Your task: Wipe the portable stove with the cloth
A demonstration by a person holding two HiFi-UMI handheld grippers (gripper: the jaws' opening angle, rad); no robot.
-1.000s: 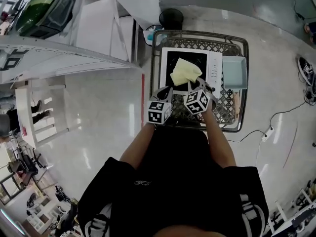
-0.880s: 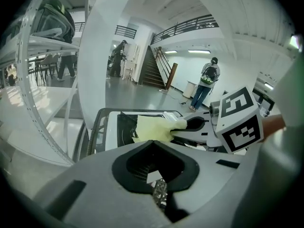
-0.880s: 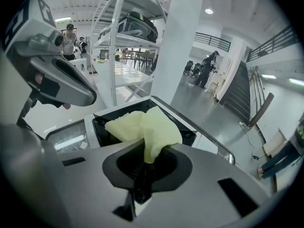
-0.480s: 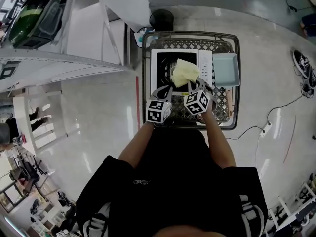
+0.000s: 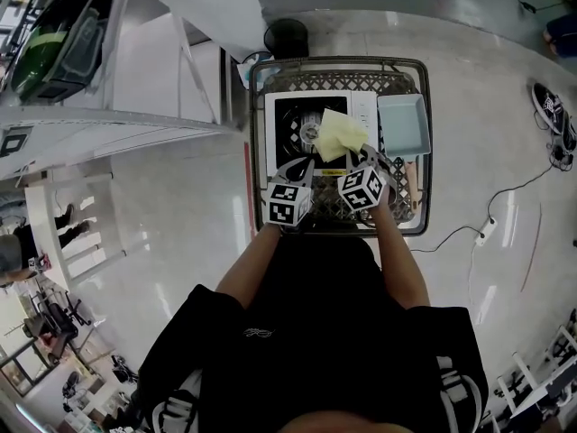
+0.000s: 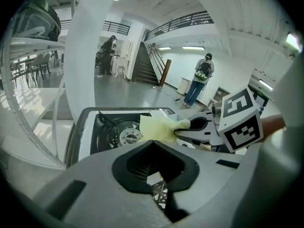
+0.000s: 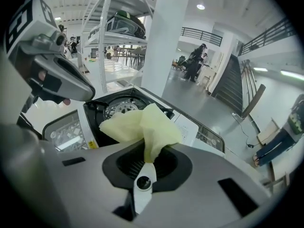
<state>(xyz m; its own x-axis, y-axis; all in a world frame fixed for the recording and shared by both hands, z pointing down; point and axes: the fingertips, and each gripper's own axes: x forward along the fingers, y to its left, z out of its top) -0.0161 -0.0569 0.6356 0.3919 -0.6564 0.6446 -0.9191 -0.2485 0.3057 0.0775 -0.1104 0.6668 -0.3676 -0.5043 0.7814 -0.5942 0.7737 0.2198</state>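
Evidently the right claw [image 7: 144,174] pinches the cloth [image 7: 140,125] above the stove [image 5: 293,120] for wiping; the left claw [image 6: 160,190] hangs pressed together.

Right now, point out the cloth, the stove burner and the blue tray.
cloth [image 7: 142,125], right gripper view, middle of the bunched fold.
stove burner [image 6: 127,136], left gripper view, its round centre cap.
blue tray [image 5: 403,126], head view, its bare floor.

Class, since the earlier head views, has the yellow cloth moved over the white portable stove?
Yes. The yellow cloth, held in the right claw, has slid right across the white portable stove, toward the pale blue tray.
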